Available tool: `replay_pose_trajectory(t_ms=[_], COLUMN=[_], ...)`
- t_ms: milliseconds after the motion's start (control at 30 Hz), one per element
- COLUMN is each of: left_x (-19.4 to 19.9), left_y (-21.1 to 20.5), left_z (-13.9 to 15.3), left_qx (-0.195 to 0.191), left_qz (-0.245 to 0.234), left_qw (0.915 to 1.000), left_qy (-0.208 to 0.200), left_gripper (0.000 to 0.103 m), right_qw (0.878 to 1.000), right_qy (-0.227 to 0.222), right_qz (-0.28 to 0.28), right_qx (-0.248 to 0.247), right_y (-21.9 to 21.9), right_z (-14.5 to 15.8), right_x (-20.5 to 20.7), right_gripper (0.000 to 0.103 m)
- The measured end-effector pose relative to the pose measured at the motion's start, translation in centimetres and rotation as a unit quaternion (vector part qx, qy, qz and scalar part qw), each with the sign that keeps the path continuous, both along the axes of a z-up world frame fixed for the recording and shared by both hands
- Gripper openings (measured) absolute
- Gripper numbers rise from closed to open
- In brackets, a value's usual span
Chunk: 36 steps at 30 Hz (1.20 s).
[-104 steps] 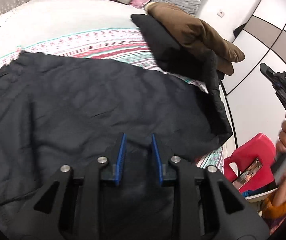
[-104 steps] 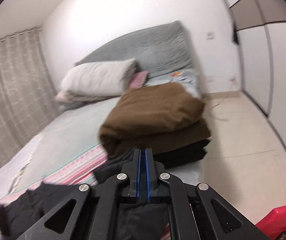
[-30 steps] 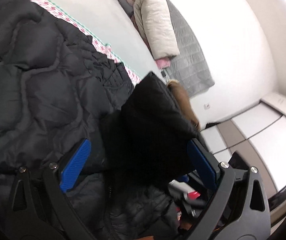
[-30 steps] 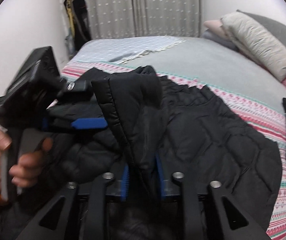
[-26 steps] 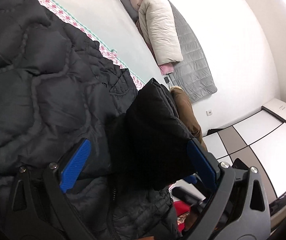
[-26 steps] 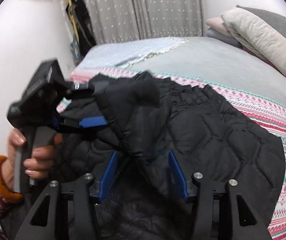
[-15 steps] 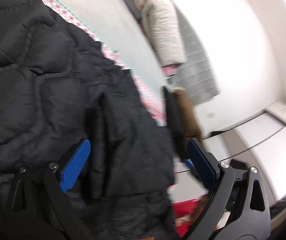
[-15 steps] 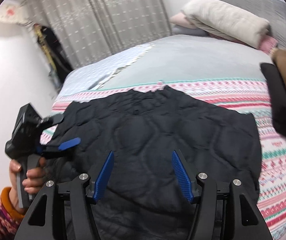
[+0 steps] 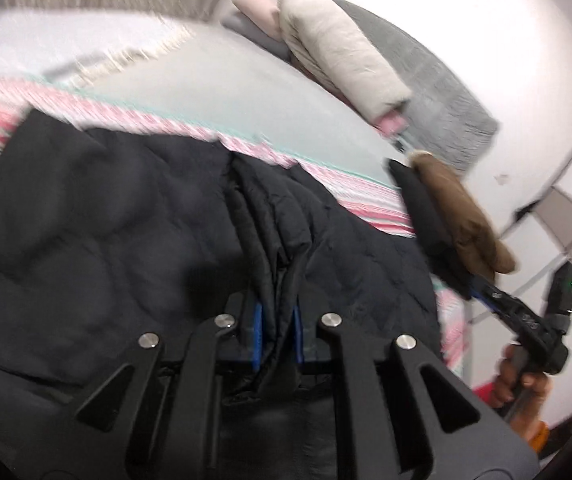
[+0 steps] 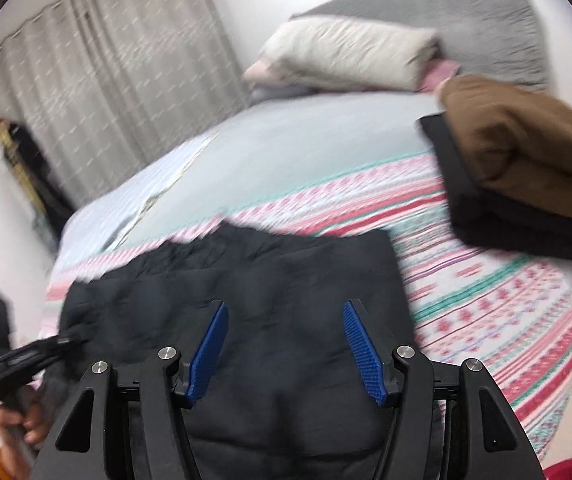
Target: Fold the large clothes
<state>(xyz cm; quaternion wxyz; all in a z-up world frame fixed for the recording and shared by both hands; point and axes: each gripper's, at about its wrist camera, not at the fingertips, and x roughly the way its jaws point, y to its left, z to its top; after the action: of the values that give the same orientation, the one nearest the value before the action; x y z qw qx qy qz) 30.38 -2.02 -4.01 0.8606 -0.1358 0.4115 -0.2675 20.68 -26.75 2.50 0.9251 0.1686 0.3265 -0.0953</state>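
Observation:
A large black quilted jacket [image 9: 98, 240] lies spread on the bed, also in the right wrist view [image 10: 286, 280]. My left gripper [image 9: 276, 334] is shut on a bunched fold of the jacket at its near edge; it also shows in the right wrist view [image 10: 62, 340] at the jacket's left corner. My right gripper [image 10: 286, 344] is open and empty, hovering over the jacket's near part; it shows in the left wrist view [image 9: 482, 294] beside the bed's right edge.
A striped pink and teal bedspread [image 10: 486, 292] covers the bed. A folded stack of a brown garment [image 10: 526, 140] on a black one [image 10: 498, 216] sits at the right. Pillows [image 10: 350, 52] and a grey quilt [image 10: 466, 20] lie at the head. Curtains [image 10: 106, 80] hang at the back left.
My left gripper has closed onto a fold of the jacket. My right gripper let go of the jacket earlier, stays open and has drawn back. The jacket now lies flatter.

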Motion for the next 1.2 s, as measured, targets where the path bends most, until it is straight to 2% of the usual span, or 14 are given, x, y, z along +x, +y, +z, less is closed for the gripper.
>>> replay_pose_trajectory(t_ms=[33,100,167,233,367,433,567,767,867,933,1000,1067,1133,1200], left_x=[0.4,0.8,1.0,0.7,-0.3,-0.7,0.2,2.8,2.5,1.9,0.7,-0.8,-2.8,-4.7], left_y=[0.2,0.7,1.9,2.2,-0.7,-3.1,-4.5,-2.0,-2.6,-3.2,-3.5,-3.5,-2.9,-1.9], left_z=[-0.1,-0.5,-0.5,0.2,0.4,-0.5,-3.3,-5.1,-4.5,-3.4,-1.4,0.9,3.4,5.1], left_qx=[0.052,0.087,0.056,0.018,0.037,0.07,0.15,0.113,0.126,0.132,0.121,0.11,0.104,0.113], left_qz=[0.026,0.052,0.066,0.054,-0.005,-0.035,-0.038,0.002,0.006,0.001,-0.004,-0.021,-0.04,-0.044], left_qw=[0.9983,0.9948,0.9962,0.9983,0.9979,0.9952,0.9877,0.9924,0.9905,0.9899,0.9918,0.9933,0.9938,0.9923], left_qy=[-0.005,-0.006,-0.006,-0.015,-0.054,-0.059,-0.023,0.047,0.055,0.051,0.041,0.028,0.0,-0.025], left_gripper=[0.026,0.028,0.028,0.028,0.033,0.033,0.033,0.033,0.035,0.054,0.066,0.072,0.087,0.089], right_qw=[1.0,0.999,0.999,0.998,0.997,0.997,0.995,0.987,0.983,0.983,0.987,0.992,0.995,0.997], right_qy=[0.001,0.02,0.039,0.048,0.056,0.061,0.082,0.151,0.174,0.171,0.146,0.111,0.086,0.065], right_qz=[-0.013,-0.023,-0.03,-0.024,-0.009,-0.001,0.012,-0.03,-0.062,-0.068,-0.061,-0.052,-0.05,-0.038], right_qx=[-0.007,-0.012,-0.021,-0.03,-0.044,-0.049,-0.057,-0.048,-0.021,-0.004,0.016,0.018,0.016,0.02], right_y=[-0.2,-0.6,-0.5,-0.1,1.0,1.6,2.2,-0.2,-1.8,-2.2,-2.5,-2.4,-2.2,-1.6], right_z=[-0.2,-0.9,-1.6,-2.1,-2.7,-3.2,-4.5,-8.0,-8.7,-7.9,-6.0,-3.2,-1.0,1.2], right_x=[-0.1,0.4,1.0,1.5,1.9,2.2,2.8,3.2,2.7,2.2,1.3,0.0,-1.6,-3.6], right_gripper=[0.061,0.061,0.059,0.057,0.055,0.055,0.055,0.055,0.055,0.055,0.056,0.057,0.059,0.066])
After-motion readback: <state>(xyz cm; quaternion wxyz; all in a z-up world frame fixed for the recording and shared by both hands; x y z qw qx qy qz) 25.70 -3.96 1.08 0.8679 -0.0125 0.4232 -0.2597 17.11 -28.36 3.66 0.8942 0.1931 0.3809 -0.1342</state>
